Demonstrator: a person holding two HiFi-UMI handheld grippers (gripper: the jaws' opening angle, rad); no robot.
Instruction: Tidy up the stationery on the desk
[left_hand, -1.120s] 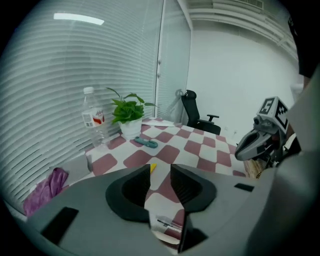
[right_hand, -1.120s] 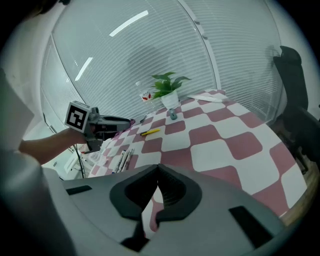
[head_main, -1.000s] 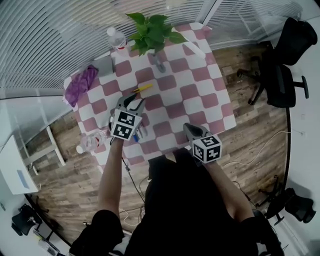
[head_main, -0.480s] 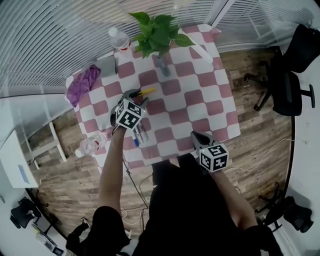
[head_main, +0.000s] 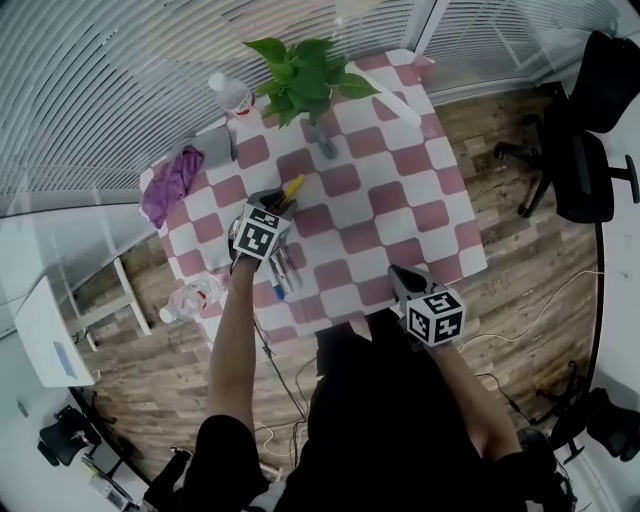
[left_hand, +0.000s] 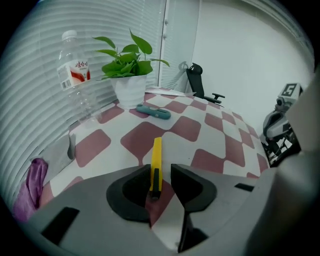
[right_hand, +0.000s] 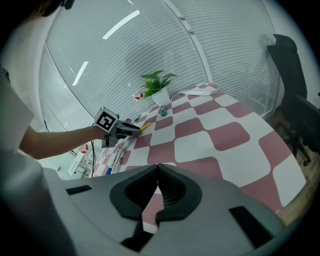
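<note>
Yellow knife (left_hand: 156, 154), seemingly loose, inside parted left hand-held gripper (left_hand: 158, 174)

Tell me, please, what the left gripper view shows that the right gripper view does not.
Only the left gripper view: the left tool's jaws apart around the near end of the yellow utility knife, and a purple cloth. Only the right gripper view: the right tool's jaws together and empty, pens lying on the table, the person's forearm. Both: the potted plant, the checked tablecloth and the knife.
</note>
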